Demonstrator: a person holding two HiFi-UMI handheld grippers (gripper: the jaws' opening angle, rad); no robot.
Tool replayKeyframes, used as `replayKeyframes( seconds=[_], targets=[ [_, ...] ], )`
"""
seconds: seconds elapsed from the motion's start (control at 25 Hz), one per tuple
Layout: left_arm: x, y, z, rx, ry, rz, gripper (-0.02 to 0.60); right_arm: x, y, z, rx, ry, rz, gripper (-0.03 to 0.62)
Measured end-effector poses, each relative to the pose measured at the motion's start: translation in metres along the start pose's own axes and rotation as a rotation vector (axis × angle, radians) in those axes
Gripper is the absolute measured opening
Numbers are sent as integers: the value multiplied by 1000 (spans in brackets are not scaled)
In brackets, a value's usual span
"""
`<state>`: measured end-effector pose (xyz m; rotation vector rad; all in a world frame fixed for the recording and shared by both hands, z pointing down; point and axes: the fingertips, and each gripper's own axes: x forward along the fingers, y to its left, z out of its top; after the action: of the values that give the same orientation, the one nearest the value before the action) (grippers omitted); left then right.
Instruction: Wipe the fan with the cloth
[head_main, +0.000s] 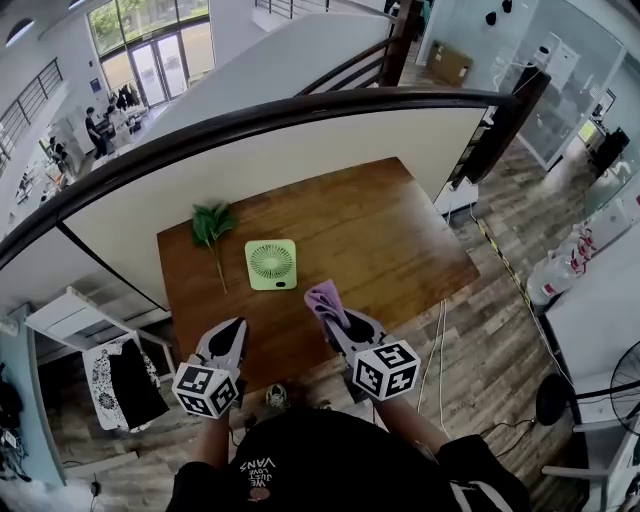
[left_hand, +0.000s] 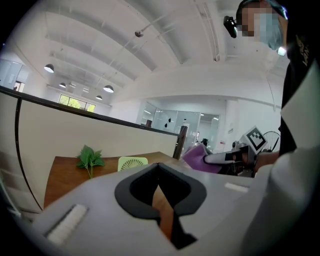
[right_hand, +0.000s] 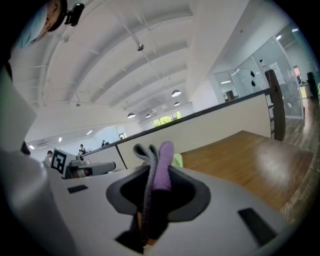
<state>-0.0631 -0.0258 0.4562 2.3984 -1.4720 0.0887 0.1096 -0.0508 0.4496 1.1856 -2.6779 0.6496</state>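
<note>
**A:** Why was the cloth (right_hand: 161, 165) held bunched like that?

**B:** The right gripper (head_main: 331, 317) had its jaws pinching a fold of it, and the loose purple end stood out past the tips. I'd say that put a soft wad out front, so fabric would meet the fan (head_main: 271, 264) rather than the hard jaws.

**A:** Where was the fan?

**B:** It lay flat with its grille up, in the left half of the tabletop (head_main: 390, 225), roughly midway between the far and near edges. A leafy sprig (head_main: 211, 225) lay beside it toward the far left corner, apart from it.

**A:** Had the cloth touched it?

**B:** No. Both grippers hung over the near edge, and bare wood showed between the cloth and the fan. By my reading, the wiping had not begun.

**A:** And the left gripper (head_main: 237, 327)?

**B:** Its jaws were pressed together with nothing between them. It hung level with the right one, toward the near left corner.

**A:** Why keep it there, empty?

**B:** My guess is that it was kept free to steady the fan. The fan looked small and light, and lying loose on smooth wood it could skid once the cloth rubbed across it.
</note>
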Motion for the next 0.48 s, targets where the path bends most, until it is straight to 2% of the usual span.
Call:
replayKeyframes(
  seconds=[0.48],
  targets=[
    [-7,-38,-17,-15,-24,58,11,-17,-8,-11,-23,25,68,103]
  ],
)
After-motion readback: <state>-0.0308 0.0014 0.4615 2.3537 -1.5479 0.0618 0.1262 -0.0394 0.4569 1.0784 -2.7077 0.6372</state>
